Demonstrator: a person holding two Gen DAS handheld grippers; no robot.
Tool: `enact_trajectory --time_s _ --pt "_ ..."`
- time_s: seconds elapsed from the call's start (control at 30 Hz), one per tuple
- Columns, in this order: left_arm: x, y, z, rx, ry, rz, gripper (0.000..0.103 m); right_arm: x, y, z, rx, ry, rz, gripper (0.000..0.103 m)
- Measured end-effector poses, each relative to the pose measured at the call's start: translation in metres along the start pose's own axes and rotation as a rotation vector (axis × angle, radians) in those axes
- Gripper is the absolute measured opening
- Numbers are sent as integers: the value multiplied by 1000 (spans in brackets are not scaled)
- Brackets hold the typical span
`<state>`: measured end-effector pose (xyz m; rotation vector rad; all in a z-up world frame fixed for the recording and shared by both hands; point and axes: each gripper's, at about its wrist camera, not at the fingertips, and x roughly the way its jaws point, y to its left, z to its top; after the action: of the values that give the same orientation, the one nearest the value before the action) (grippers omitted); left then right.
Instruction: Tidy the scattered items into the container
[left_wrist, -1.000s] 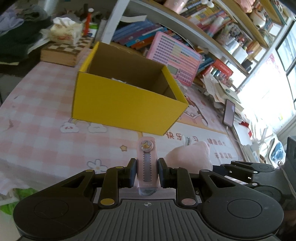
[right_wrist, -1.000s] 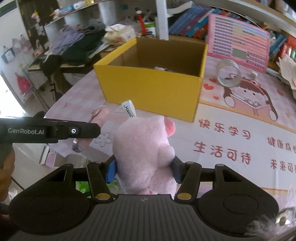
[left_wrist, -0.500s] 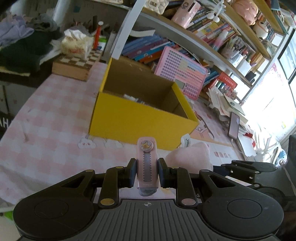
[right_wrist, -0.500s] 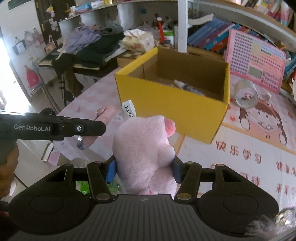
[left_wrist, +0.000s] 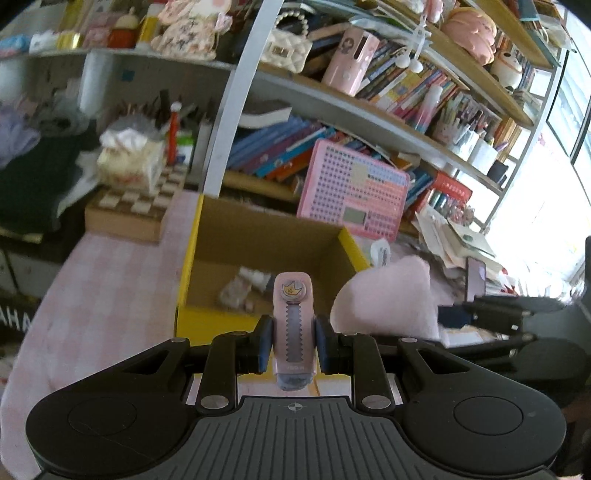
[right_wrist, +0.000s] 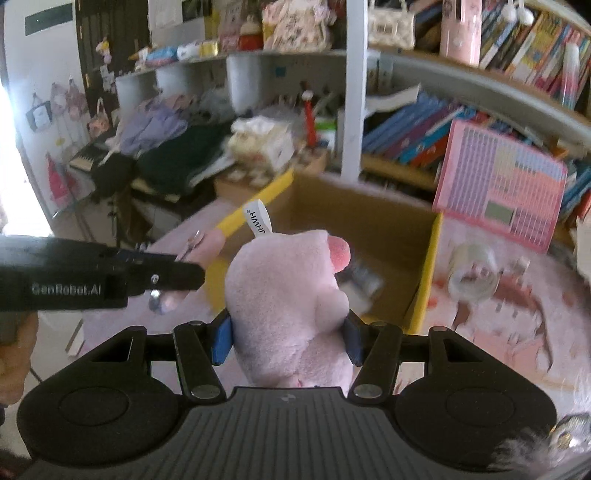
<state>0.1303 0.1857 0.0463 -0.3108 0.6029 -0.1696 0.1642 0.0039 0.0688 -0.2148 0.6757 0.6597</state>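
Moved since earlier: both claws raised, nearer the yellow box (left_wrist: 258, 236). Left claw (left_wrist: 291, 341) clamped on pink clip (left_wrist: 293, 328); right claw (right_wrist: 286, 334) clamped on pink plush toy (right_wrist: 288, 295); both items held above the box's near edge.

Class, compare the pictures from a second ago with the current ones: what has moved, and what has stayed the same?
Both tools have come up and forward toward the yellow box, so its inside now shows. Unchanged: the left tool grips the pink clip, the right tool grips the pink plush toy. Nothing was released.
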Motion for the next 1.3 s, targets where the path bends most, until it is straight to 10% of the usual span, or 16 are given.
enact_trajectory --time_s 0.37,0.87,1.3 --pt "73 4 39 75 43 71 23 68 -54 54 11 11 -31 55" --pt "184 12 49 153 315 136 23 197 -92 71 -117 279 -76 55" --pt "199 13 49 130 377 145 23 227 -97 79 -137 330 -14 59"
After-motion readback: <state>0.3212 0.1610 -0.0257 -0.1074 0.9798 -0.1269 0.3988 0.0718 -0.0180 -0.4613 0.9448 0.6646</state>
